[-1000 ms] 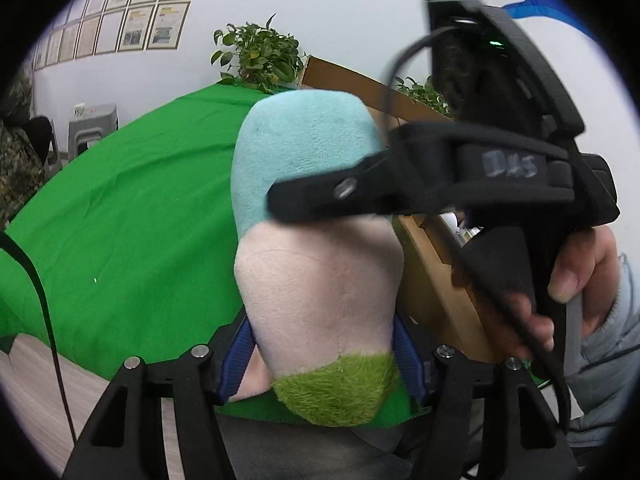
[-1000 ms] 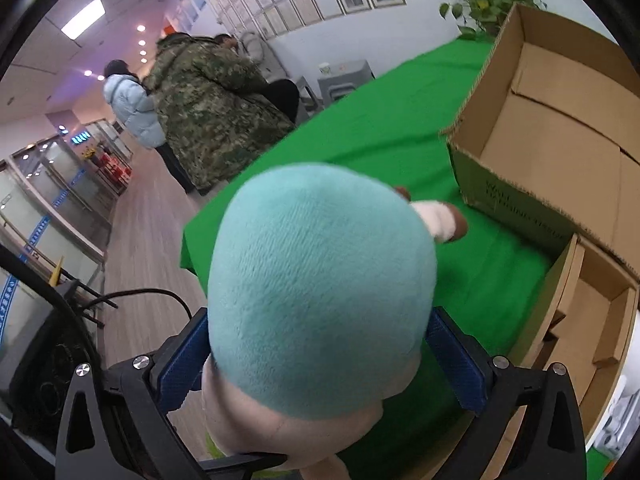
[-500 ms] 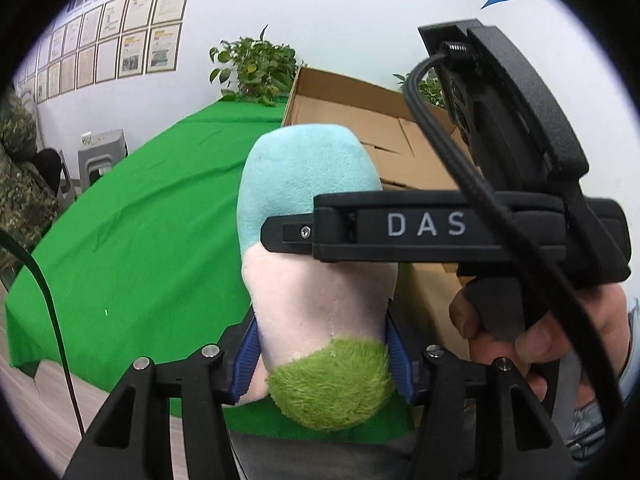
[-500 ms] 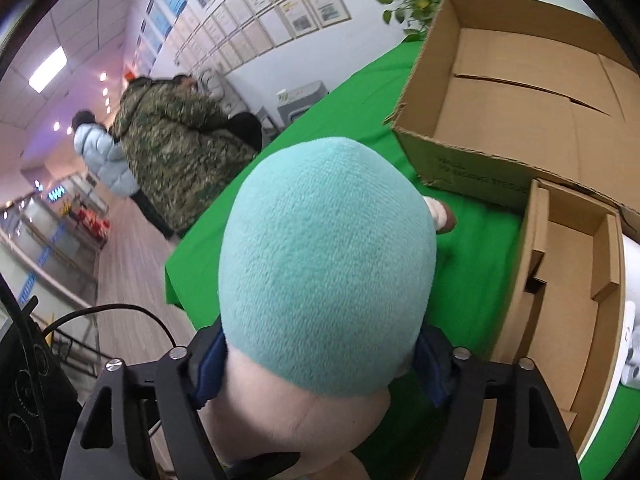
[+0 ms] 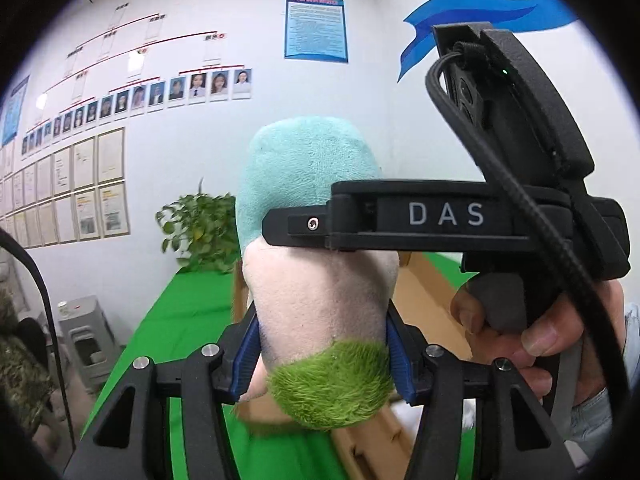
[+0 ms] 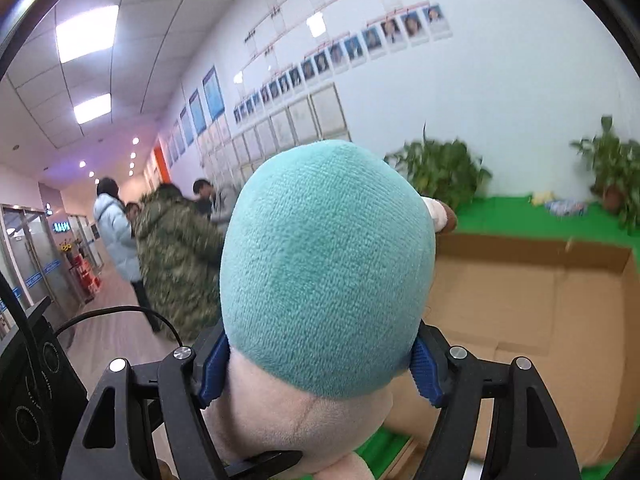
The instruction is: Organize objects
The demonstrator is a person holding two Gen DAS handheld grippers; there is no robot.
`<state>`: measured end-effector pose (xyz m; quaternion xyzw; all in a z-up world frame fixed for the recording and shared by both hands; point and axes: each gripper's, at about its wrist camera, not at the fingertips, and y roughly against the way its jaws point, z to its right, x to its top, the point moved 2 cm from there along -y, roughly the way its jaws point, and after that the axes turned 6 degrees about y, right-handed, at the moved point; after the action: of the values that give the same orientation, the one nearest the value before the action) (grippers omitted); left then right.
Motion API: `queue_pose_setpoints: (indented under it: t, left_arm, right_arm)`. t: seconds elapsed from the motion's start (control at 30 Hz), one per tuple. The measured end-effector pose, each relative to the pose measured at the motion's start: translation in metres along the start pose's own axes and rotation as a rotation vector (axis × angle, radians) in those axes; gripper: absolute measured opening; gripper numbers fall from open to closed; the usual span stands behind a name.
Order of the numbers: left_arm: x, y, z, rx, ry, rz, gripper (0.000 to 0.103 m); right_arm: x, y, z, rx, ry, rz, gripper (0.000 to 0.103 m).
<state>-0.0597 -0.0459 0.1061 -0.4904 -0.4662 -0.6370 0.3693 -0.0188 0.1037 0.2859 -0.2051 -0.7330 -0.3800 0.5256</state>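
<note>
Both claws have hold of the same plush toy [image 5: 320,272], which is up in the air above the green tabletop [image 5: 180,320] rather than resting on it. The left claw [image 5: 322,354] pinches the toy low on its pale pink body, its blue pads [image 5: 246,354] pressed in on either side just above the shaggy green patch at the bottom. The right claw [image 6: 316,368] clamps it higher up, right where the teal cap meets the pink, with its blue pads [image 6: 212,372] sunk into the fabric on both sides. Seen from the left side, the right claw's black body reaches across the front of the toy, and a hand [image 5: 532,336] is wrapped round its grip. An open cardboard box [image 6: 540,304] sits on the green cloth beyond and below the toy, and a small pinkish limb with a brown tip sticks out to the toy's far side, though it is too blurred to say much about. Potted plants [image 6: 440,172] stand along the white wall, and several people [image 6: 172,248] are gathered down the corridor.
</note>
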Motion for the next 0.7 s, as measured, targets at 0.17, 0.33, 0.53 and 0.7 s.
queue_pose_setpoints:
  t: [0.17, 0.33, 0.53, 0.7]
  left_arm:
    - [0.013, -0.024, -0.004, -0.034, 0.022, -0.013, 0.054]
    - [0.005, -0.035, -0.016, -0.027, 0.044, -0.055, 0.054]
    - [-0.010, -0.066, -0.034, -0.018, 0.104, -0.153, 0.054]
    - [-0.038, -0.099, -0.061, -0.009, 0.163, -0.262, 0.054]
  right_arm:
    - [0.022, 0.003, 0.028, -0.042, -0.012, -0.006, 0.071]
    - [0.031, -0.030, 0.048, -0.029, -0.024, -0.047, 0.071]
    - [0.012, -0.119, 0.066, -0.006, -0.047, -0.124, 0.071]
    - [-0.026, -0.188, 0.100, 0.051, -0.111, -0.225, 0.071]
